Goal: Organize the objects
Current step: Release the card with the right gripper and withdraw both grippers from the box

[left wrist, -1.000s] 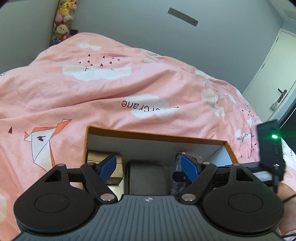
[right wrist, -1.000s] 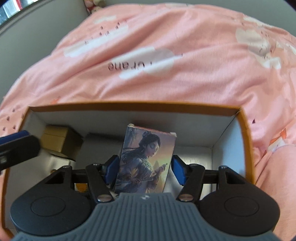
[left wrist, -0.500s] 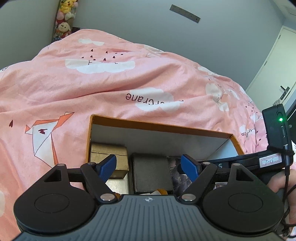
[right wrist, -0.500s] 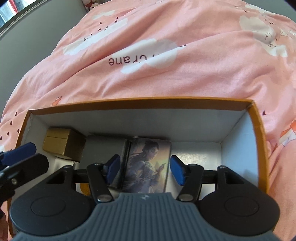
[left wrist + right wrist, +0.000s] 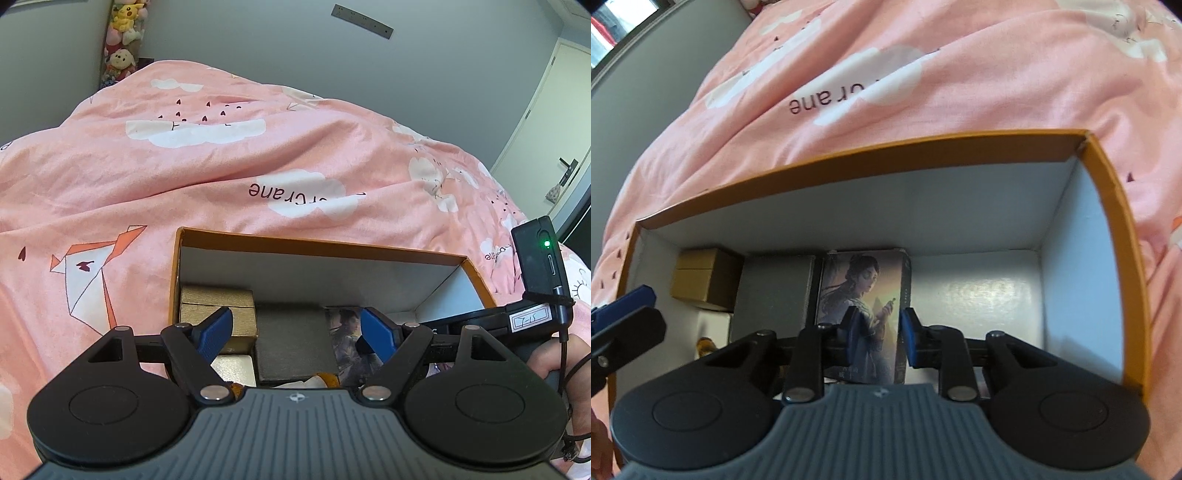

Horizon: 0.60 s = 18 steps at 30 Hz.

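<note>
An orange-rimmed cardboard box [image 5: 849,155] with a white inside sits on the pink bed cover. In it lie a gold box [image 5: 701,275], a dark grey box [image 5: 772,291] and a picture box with a painted woman [image 5: 866,280], side by side along the far wall. My right gripper [image 5: 877,341] hovers low over the picture box, jaws narrowed but apart, holding nothing. My left gripper [image 5: 295,332] is open and empty above the box's left half [image 5: 177,266]; the gold box [image 5: 218,302] and grey box [image 5: 291,332] show between its fingers.
A white box [image 5: 232,367] and a small orange item [image 5: 325,378] lie near the front of the box. The pink cloud-print duvet [image 5: 258,147] surrounds it. Plush toys [image 5: 122,37] hang at the far left wall; a door [image 5: 554,129] is at right.
The right gripper let go of the picture box, which now lies flat next to the grey box. The right gripper dipped lower and its jaws narrowed. The left gripper pulled back a little.
</note>
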Tool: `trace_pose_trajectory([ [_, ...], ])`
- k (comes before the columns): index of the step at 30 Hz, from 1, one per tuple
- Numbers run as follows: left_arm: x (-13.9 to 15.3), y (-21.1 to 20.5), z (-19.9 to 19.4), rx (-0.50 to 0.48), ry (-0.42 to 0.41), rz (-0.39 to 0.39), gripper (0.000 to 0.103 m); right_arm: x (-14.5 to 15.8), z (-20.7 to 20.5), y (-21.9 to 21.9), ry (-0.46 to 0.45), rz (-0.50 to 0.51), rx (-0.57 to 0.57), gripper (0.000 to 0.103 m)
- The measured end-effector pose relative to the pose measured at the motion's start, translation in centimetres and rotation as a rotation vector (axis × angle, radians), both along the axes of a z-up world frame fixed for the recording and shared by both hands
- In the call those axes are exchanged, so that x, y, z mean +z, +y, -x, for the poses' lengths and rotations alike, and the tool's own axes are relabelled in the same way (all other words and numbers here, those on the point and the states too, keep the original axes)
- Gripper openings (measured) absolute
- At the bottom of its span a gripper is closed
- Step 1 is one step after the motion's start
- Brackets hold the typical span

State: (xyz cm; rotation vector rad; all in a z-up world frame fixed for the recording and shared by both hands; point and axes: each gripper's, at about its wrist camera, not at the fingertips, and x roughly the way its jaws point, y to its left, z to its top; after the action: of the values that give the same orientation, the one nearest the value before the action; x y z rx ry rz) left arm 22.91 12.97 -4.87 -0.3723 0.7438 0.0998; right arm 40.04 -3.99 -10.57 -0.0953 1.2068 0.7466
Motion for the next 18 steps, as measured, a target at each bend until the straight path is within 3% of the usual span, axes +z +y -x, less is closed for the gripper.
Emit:
trace_pose_trajectory([
  [3,-0.1,-0.1,0.0,-0.001,0.003,-0.005,0.092,0.1,0.6,0.6,-0.050,0.018,0.048,0.025],
  [10,0.2,-0.4,0.1,-0.021,0.013,-0.017,0.092,0.7,1.1,0.4,-0.068,0.023,0.064,0.024],
  [16,1.5,-1.6,1.0,-0.037,0.008,-0.048,0.092,3.3,3.6,0.4,-0.204,0.049,0.118,0.027],
  [18,2.0,-2.2,1.5,-0.044,0.002,-0.070,0.092,4.4,4.8,-0.2,-0.263,0.045,0.130,0.035],
])
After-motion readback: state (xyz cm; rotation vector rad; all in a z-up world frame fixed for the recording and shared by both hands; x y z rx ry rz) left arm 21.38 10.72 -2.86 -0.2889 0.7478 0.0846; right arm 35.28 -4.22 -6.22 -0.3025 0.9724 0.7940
